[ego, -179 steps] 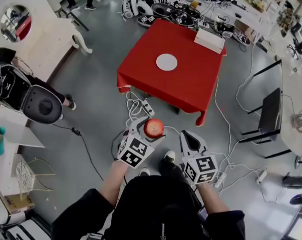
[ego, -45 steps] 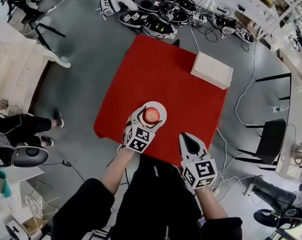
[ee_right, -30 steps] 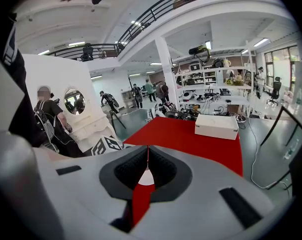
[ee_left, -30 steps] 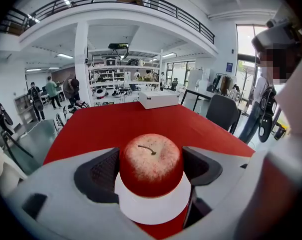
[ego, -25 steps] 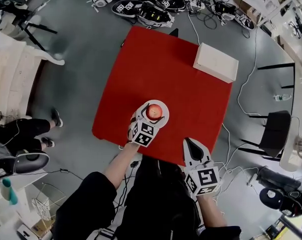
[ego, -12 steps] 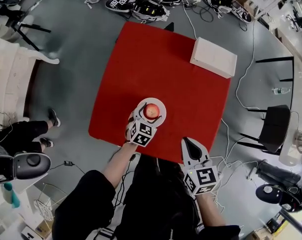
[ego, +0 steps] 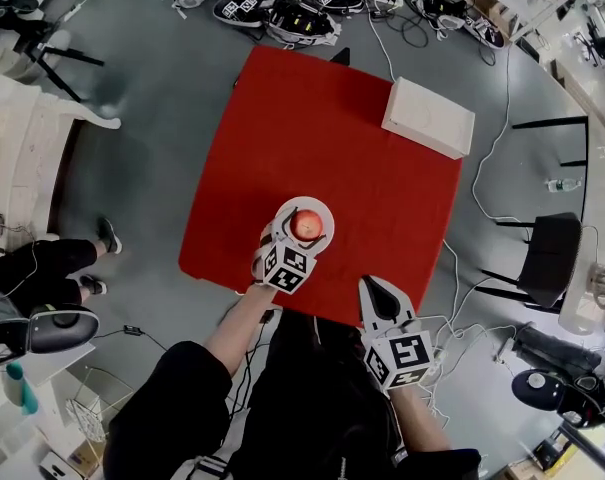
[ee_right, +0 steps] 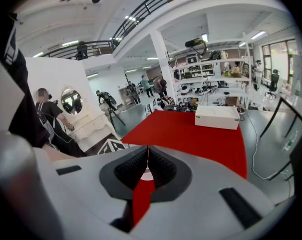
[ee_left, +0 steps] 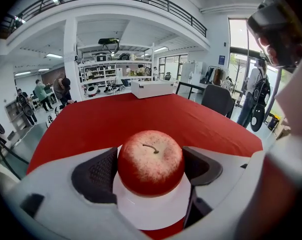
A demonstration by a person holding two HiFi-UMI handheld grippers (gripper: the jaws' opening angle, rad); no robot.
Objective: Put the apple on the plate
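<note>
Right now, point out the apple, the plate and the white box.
apple (ee_left: 151, 161): left gripper view, middle of its red skin.
plate (ee_left: 150, 211): left gripper view, bare white part below the apple.
white box (ego: 428, 116): head view, middle of its top.

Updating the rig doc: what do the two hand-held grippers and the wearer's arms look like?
Left hand-held gripper and right hand-held gripper: white moulded shells tapering to two jaws, dark grey ribbed pads inside. Each carries a cube of black-and-white square markers. No cables visible on them. Black sleeves, forearms bare.
</note>
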